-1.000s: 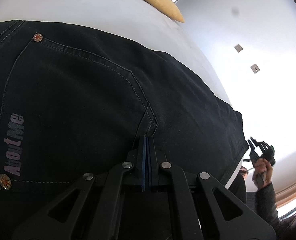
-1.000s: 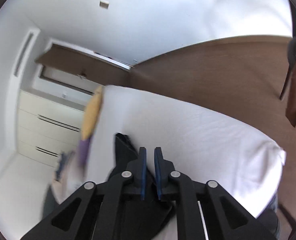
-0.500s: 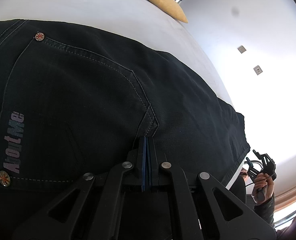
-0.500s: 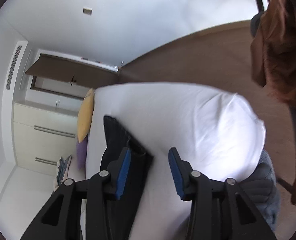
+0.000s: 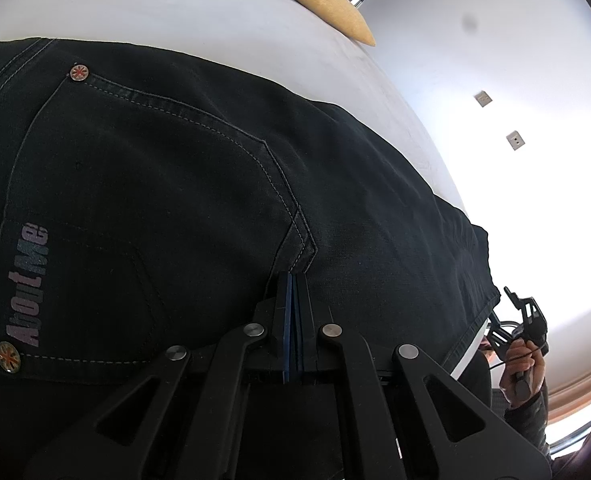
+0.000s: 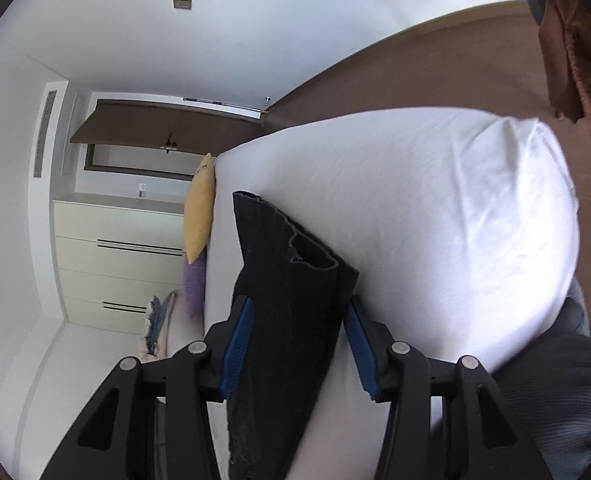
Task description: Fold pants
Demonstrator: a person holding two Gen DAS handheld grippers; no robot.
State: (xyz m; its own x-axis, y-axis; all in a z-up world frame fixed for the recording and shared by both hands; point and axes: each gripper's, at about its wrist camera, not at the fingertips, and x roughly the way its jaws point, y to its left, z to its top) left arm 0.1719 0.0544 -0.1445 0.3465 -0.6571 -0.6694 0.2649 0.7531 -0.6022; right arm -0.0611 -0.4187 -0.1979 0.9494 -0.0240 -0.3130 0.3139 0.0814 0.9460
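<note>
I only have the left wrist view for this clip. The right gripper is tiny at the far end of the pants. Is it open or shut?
Observer: Open. In the right wrist view the right gripper has its jaws spread, one on each side of the pants.
Operator: Is it at the hem?
Observer: Not quite. The hem lies beyond the fingertips and shows two stacked layers on the bed.
</note>
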